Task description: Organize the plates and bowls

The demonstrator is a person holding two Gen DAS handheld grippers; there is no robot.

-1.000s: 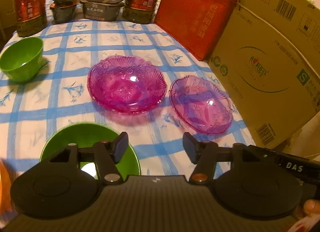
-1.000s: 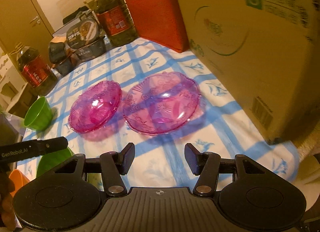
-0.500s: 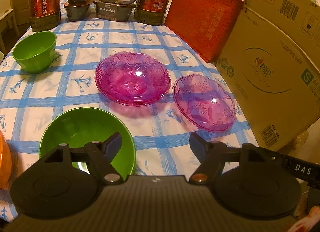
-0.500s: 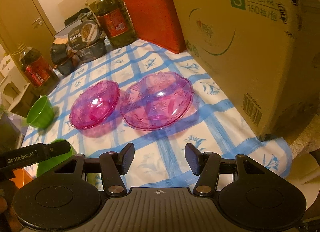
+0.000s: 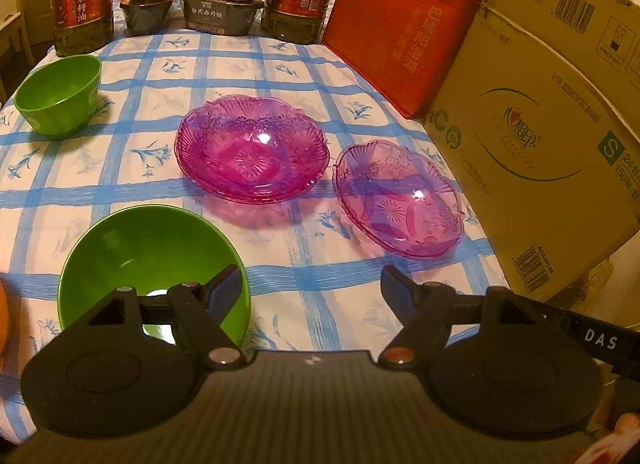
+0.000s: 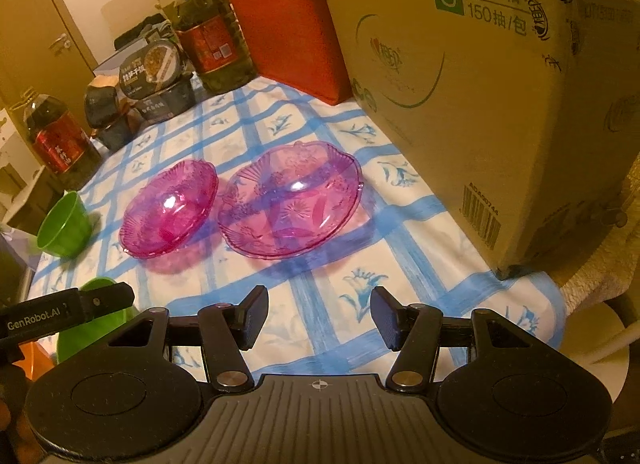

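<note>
**Grippers poised over a table of bowls and plates waiting to be sorted**

Two hand-held grippers hang above the near edge of a checked tablecloth [image 5: 280, 64], both tilted down toward it. The left gripper [image 5: 312, 284] has just spread its jaws wide and grips nothing; one finger hangs above the large green bowl [image 5: 132, 248] at the near left corner, clear of its rim. The right gripper [image 6: 319, 316] stands about half open, also empty, over bare cloth near the right edge. A small green bowl [image 5: 60, 94] waits at the left edge, well apart from the large one. Mid-table sits a stack of pink plates [image 5: 252, 148], with a single pink plate [image 5: 398, 198] just beside it, toward the cardboard box [image 5: 540, 124]. The likely next move is to gather like with like. The glassy plate calls for a firm pinch on its scalloped rim and a level lift, then a gentle drop squarely onto the stack.
</note>
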